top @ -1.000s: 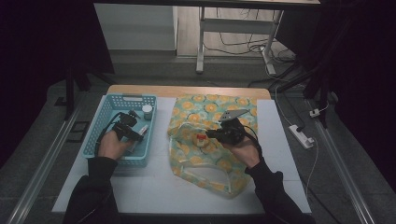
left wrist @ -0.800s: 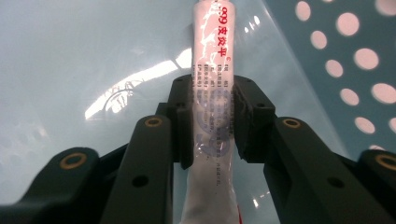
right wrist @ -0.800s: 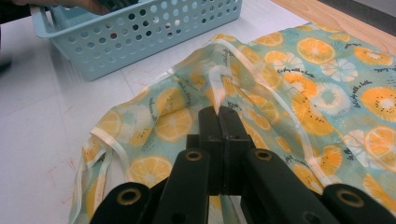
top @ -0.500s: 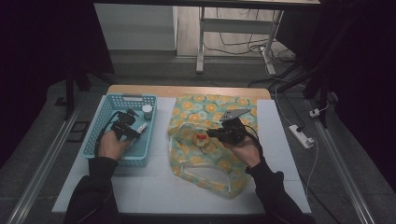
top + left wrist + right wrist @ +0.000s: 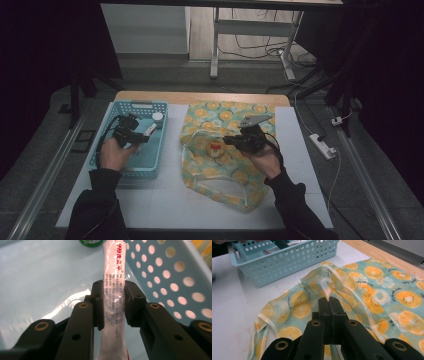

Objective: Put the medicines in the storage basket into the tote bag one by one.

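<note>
A white tube (image 5: pixel 113 270) with red "999" print lies lengthwise between the jaws of my left gripper (image 5: pixel 113 288). Those jaws have just been closing and now press on the tube's sides. This happens over the light blue perforated basket (image 5: pixel 112 172) at the table's left, where the left gripper (image 5: pixel 132 132) hovers above the basket floor with the tube (image 5: pixel 150 130) pointing right. My right gripper (image 5: pixel 329 302) is shut on the raised rim of the orange-slice print bag (image 5: pixel 387 290). In the high view the right gripper (image 5: pixel 231 141) holds the bag (image 5: pixel 225 117) open at mid table.
A green cap (image 5: pixel 91 242) and a white round lid (image 5: pixel 158 117) lie at the basket's far end. A small red-and-white item (image 5: pixel 216 147) shows inside the bag's mouth. The basket wall (image 5: pixel 175 277) stands close to the tube. A power strip (image 5: pixel 322 146) lies off the table's right edge.
My left gripper has risen slightly inside the basket with the tube between its jaws. The right gripper and the bag have stayed put.
</note>
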The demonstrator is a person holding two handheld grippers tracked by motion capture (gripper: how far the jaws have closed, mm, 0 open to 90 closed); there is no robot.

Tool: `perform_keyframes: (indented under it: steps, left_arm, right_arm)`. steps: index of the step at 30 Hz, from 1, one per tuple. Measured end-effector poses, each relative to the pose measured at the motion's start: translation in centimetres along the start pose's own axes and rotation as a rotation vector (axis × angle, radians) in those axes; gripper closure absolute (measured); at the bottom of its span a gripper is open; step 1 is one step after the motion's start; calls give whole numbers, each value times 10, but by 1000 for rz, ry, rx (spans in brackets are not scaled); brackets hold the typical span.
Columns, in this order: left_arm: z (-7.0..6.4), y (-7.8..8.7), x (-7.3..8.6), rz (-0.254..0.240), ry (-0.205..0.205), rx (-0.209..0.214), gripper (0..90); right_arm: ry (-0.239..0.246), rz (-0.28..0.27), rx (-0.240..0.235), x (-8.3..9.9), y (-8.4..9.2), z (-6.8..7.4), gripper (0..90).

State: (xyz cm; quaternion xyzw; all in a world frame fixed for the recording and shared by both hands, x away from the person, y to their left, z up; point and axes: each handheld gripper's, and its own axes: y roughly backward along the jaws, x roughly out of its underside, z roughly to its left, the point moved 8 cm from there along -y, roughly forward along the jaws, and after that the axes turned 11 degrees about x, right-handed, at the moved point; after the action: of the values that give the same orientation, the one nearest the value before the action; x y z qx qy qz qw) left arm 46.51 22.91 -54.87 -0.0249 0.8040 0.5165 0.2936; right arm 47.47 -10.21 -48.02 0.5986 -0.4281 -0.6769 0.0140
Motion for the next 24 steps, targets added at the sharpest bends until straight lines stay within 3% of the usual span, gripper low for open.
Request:
perform_keyframes:
  steps: [11, 24]
  left_arm:
    - [-11, 29, -5, -86, -35, 34, 716]
    - [-43, 46, -12, -108, -114, 82, 716]
  right_arm:
    - [-6, -16, 16, -3, 4, -5, 899]
    - [-8, -20, 35, -3, 6, -10, 899]
